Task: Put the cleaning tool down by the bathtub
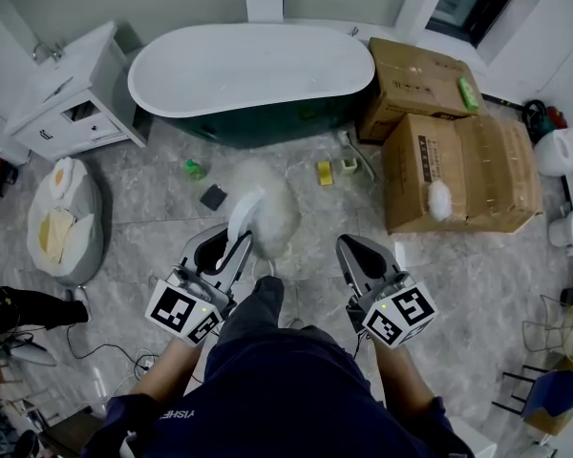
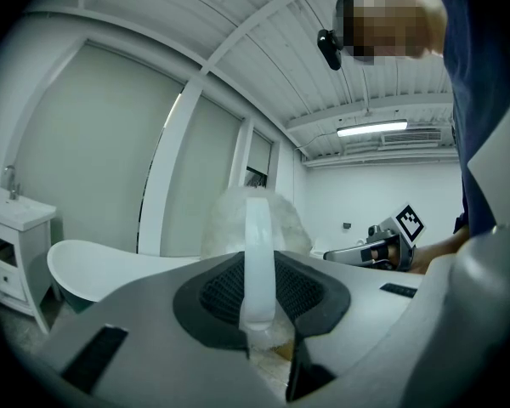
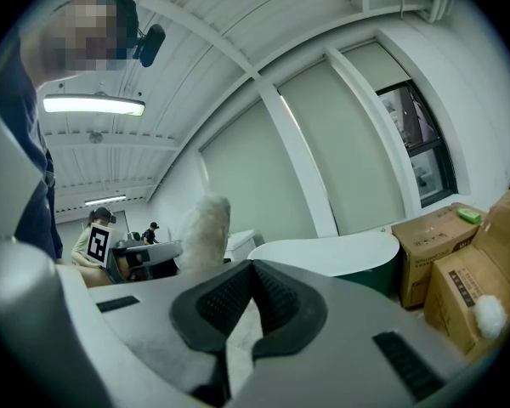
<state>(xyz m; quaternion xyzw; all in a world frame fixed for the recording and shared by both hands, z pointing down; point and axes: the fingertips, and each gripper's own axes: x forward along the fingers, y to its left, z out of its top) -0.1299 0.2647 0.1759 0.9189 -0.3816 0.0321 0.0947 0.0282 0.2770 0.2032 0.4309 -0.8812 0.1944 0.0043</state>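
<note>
The cleaning tool is a fluffy white duster (image 1: 270, 208) on a flat white handle (image 1: 241, 219). My left gripper (image 1: 222, 252) is shut on that handle and holds the duster upright above the grey floor, a short way in front of the bathtub (image 1: 253, 69). In the left gripper view the handle (image 2: 257, 262) stands between the dark pads, with the fluffy head (image 2: 229, 219) behind it and the bathtub (image 2: 110, 266) beyond. My right gripper (image 1: 359, 256) hangs beside it, shut with nothing in it. The right gripper (image 3: 251, 294) view shows the duster (image 3: 202, 232) and the tub (image 3: 340, 249).
Cardboard boxes (image 1: 458, 165) stand right of the tub. A white vanity cabinet (image 1: 72, 98) is at the left, with a pale cushion (image 1: 65, 219) below it. A green bottle (image 1: 194, 169), a dark pad (image 1: 213, 197) and yellow items (image 1: 325, 172) lie on the floor.
</note>
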